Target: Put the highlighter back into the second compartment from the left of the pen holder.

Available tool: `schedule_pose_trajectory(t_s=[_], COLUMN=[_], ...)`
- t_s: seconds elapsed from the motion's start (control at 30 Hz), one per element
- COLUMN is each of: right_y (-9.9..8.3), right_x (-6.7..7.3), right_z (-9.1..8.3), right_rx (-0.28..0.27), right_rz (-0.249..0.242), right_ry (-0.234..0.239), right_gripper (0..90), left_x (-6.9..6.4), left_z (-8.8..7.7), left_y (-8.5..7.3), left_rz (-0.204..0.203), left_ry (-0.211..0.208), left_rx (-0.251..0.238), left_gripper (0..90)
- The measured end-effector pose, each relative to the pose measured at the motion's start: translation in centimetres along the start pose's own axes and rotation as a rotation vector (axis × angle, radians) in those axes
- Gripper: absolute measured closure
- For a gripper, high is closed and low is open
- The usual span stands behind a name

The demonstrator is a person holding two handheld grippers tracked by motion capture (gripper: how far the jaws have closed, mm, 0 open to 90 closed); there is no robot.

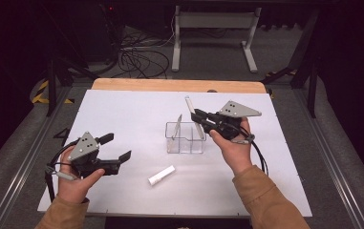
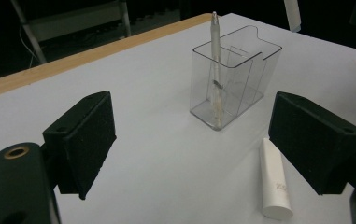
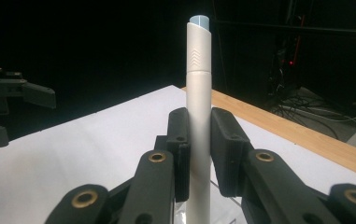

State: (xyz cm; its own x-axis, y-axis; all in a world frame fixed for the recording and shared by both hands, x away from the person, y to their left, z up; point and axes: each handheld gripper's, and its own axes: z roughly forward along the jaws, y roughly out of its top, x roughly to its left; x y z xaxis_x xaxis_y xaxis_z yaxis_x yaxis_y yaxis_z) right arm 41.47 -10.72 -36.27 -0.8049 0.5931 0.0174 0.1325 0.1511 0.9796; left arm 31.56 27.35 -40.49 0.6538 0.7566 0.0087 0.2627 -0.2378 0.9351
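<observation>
Tongs in my right hand (image 1: pixel 201 117) are clenched on a white pen (image 3: pixel 198 121); in the right gripper view the two black pads press its barrel from either side, and the pen stands upright between them with its pale blue tip at the top. From the high view I see that pen leaning over the right end of a clear plastic holder (image 1: pixel 185 139), its lower end down at the holder's rim; whether it touches the bottom I cannot tell.

The holder stands near the middle of the white worktop (image 1: pixel 122 114) and is split into compartments by a clear wall. A second pen (image 2: pixel 215 70) already stands in it, leaning in the compartment nearer my left hand, with its top above the rim.

The tongs in my left hand (image 1: pixel 120 148) are released, jaws spread wide with nothing between them, over the left part of the worktop and well apart from the holder. In the left gripper view they point toward the holder.

A short white tube (image 1: pixel 161 175) lies flat on the worktop between my two hands, near the holder but not touching it, and just beside one of the left jaws in the left gripper view.
</observation>
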Motion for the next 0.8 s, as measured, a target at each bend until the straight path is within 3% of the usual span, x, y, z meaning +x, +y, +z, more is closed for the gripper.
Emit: schedule_pose_trajectory(t_s=[0.43,0.8], right_y=[-0.7,-1.3], right_x=[0.5,0.5], right_z=[2.2,3.6], right_rx=[-0.023,-0.011], right_rz=[0.015,0.011], right_ry=[-0.016,-0.030], right_gripper=[78.8,78.8], left_x=[-0.1,-0.3], left_z=[0.0,0.1], left_y=[0.1,0.1], left_rz=[0.003,0.005], left_ry=[-0.004,-0.009], left_rx=[-0.001,-0.001], left_gripper=[15.5,15.5])
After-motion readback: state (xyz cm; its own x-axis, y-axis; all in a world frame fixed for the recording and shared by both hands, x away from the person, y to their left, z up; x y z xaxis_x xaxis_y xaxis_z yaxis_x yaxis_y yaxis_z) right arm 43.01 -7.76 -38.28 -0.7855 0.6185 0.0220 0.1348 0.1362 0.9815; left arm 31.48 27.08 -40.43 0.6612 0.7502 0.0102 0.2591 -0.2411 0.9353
